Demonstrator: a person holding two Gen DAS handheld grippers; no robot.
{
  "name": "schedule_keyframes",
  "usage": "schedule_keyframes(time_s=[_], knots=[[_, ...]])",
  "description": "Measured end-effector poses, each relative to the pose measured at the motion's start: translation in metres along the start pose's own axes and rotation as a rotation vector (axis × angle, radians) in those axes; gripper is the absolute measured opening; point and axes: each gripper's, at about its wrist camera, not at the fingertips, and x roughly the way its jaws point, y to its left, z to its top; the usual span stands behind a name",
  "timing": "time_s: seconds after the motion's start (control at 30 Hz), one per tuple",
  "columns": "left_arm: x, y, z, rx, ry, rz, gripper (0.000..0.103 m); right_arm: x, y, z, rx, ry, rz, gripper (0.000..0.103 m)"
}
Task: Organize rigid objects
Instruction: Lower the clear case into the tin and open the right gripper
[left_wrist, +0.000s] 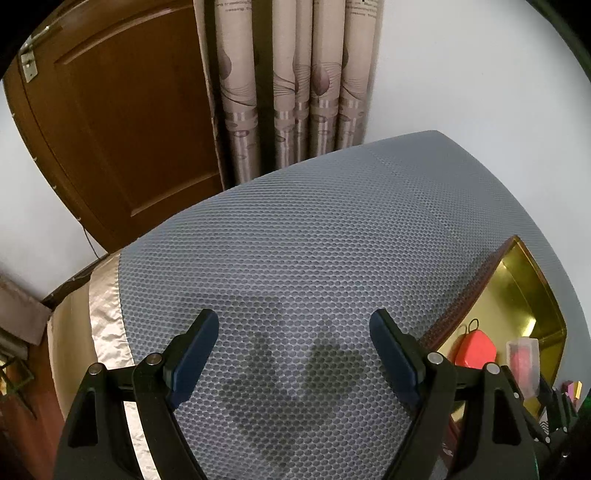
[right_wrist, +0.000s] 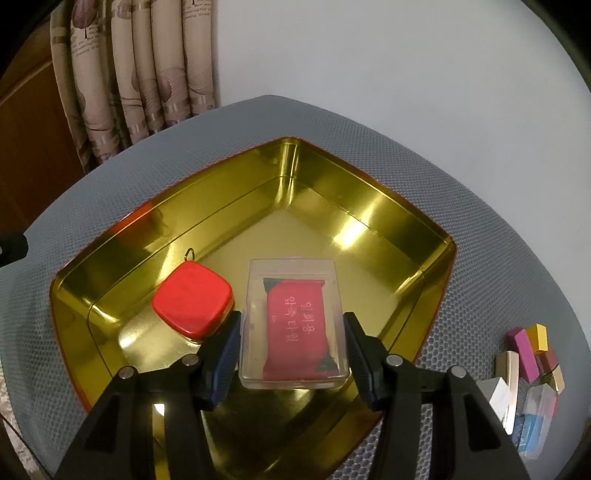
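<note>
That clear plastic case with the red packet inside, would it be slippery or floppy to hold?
The clear case looks stiff and flat-sided, so probably not floppy. Its glossy walls may slip between the right gripper's pads. Flat and low, it seems unlikely to roll.

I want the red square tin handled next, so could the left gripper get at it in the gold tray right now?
Probably yes. The left gripper is open over bare mat, and the red square tin sits near the gold tray's left wall. That wall stands between them, so it would have to come in from above.
</note>
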Motion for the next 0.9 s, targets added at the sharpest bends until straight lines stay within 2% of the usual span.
schedule_keyframes(time_s=[0.4,0.63,0.9], knots=[[-0.003,-0.002,0.0,0.022,-0.021,-0.008,0.081,-0.005,-0.007,-0.004,0.034,-0.007,0.021,0.055],[-0.004,-0.004,-0.001,0.044,-0.022,-0.008,0.081,-0.039,-0.022,-0.013,0.088,-0.072,0.046,0.055],[-0.008,-0.006,-0.002,0.069,-0.033,-0.012,0.081,-0.077,-0.066,-0.047,0.151,-0.11,-0.001,0.055]])
